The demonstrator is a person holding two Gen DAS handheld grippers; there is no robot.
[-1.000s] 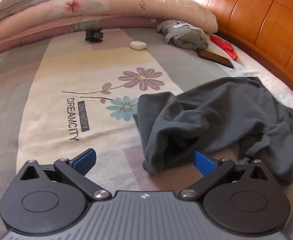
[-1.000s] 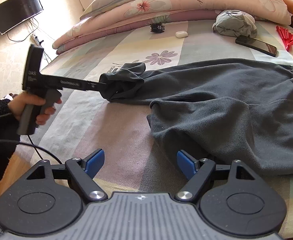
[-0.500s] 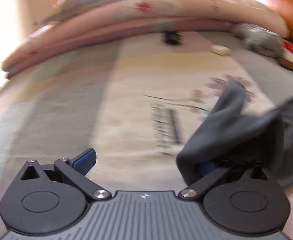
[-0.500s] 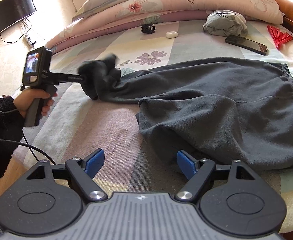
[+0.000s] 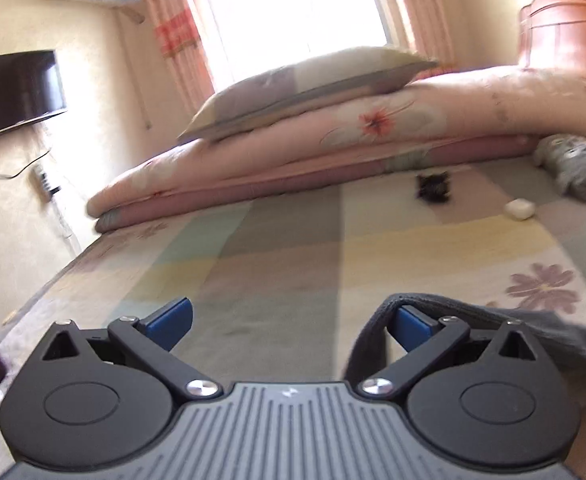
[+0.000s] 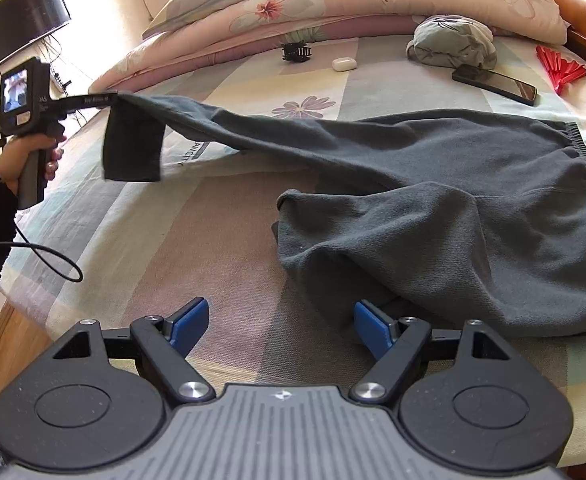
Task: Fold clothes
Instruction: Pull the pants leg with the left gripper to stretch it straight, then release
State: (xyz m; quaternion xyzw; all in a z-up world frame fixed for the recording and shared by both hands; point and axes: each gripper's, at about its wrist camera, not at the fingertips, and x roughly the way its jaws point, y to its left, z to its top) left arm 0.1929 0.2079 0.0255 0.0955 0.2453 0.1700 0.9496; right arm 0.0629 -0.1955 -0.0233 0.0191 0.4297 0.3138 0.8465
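Right wrist view takes in the whole scene: grey trousers [image 6: 433, 184] spread across the bed [image 6: 213, 240], one leg stretched toward the upper left of the frame, where the left tool [image 6: 111, 98], gripped by a hand [image 6: 21, 156], carries its cuff clear of the cover. The cuff end hangs down in a flap below the tool tip. Along the top of the frame lie a hair clip [image 6: 297, 52], an earbud case [image 6: 344, 64], a phone [image 6: 493, 83], a red fan [image 6: 559, 68] and a bundled grey garment [image 6: 453, 42].

Left wrist view, blurred, shows none of that spread, only a band of grey cloth draped over the left tool's right-hand finger at lower right, its fingers standing wide with nothing pinched between them. It adds a window [image 5: 301, 12], curtains [image 5: 177, 28] and a wall television [image 5: 13, 92].

Right tool [image 6: 281, 326] sits low in its own frame, wide open, its right-hand finger touching the bunched near leg, the gap between its pads empty.
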